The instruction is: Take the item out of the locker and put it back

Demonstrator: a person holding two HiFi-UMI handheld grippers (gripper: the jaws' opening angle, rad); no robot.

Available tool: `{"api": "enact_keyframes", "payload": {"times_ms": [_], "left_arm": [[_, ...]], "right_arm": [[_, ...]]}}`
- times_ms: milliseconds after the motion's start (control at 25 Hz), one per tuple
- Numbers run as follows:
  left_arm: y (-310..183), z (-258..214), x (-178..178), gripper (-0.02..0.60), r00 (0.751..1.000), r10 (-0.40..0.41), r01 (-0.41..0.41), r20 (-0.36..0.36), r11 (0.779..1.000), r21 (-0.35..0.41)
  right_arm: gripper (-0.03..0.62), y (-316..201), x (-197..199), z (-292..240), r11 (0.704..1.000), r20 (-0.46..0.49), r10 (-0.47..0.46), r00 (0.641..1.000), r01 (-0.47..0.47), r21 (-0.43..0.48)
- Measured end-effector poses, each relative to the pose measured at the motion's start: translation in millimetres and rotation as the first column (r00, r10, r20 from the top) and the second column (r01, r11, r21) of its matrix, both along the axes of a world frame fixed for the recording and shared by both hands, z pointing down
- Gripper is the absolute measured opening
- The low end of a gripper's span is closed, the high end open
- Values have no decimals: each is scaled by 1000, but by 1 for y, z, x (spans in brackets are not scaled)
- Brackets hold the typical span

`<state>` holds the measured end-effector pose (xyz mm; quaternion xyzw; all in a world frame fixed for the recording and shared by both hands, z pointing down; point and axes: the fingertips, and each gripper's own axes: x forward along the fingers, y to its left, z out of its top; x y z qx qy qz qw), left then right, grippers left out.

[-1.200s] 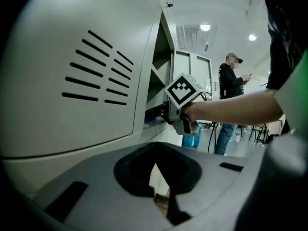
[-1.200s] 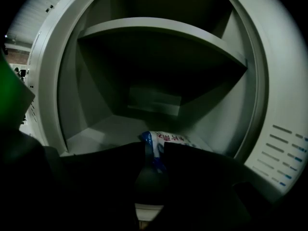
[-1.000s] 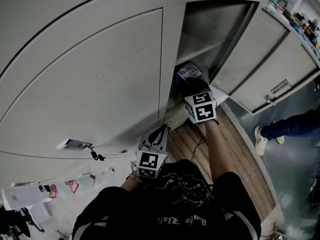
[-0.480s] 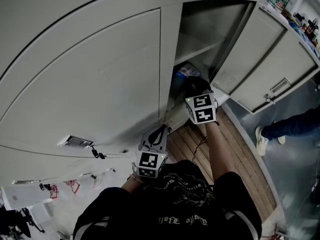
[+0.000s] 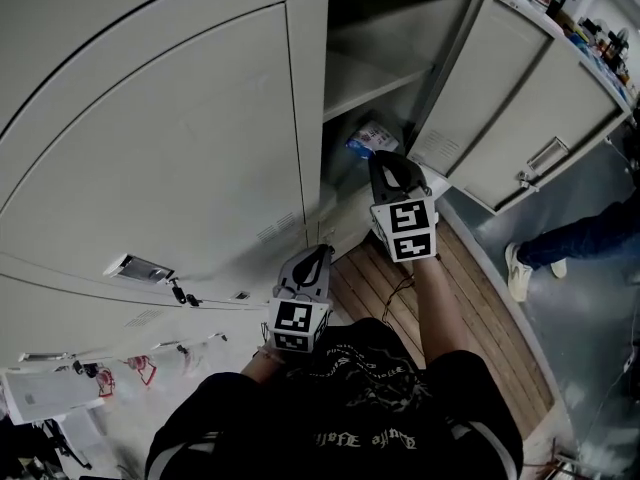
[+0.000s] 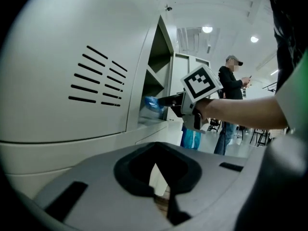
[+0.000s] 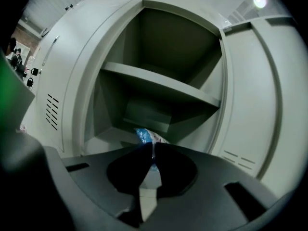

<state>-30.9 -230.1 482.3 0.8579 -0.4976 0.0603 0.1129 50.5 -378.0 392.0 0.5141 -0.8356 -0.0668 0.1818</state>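
The right gripper [image 5: 385,163] has its jaws pinched almost shut on the edge of the blue-and-white crinkly plastic packet [image 7: 144,135], at the open front of the grey metal locker [image 5: 305,118], below its shelf [image 7: 159,84]. Draw straight out of the locker with a firm pinch, since thin film may slip. The left gripper [image 5: 316,263], closed and empty, hangs outside the locker

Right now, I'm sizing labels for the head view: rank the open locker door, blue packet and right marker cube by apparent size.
1. open locker door
2. right marker cube
3. blue packet, only slightly smaller-looking; the cube sits nearer the camera, so true order is unsure.
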Motion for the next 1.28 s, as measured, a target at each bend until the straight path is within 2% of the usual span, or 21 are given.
{"api": "enact_keyframes", "payload": {"times_ms": [520, 960, 1280], "left_arm": [[24, -6, 21, 6, 1000, -6, 6, 3, 1000, 22], [49, -9, 39, 6, 1000, -10, 10, -6, 1000, 24], [59, -10, 39, 6, 999, -36, 37, -10, 999, 31]], "right_arm": [[18, 76, 38, -6, 998, 16, 31, 999, -31, 47], [18, 132, 71, 21, 996, 33, 92, 995, -91, -11], [18, 167, 78, 42, 993, 24, 115, 993, -114, -43]]}}
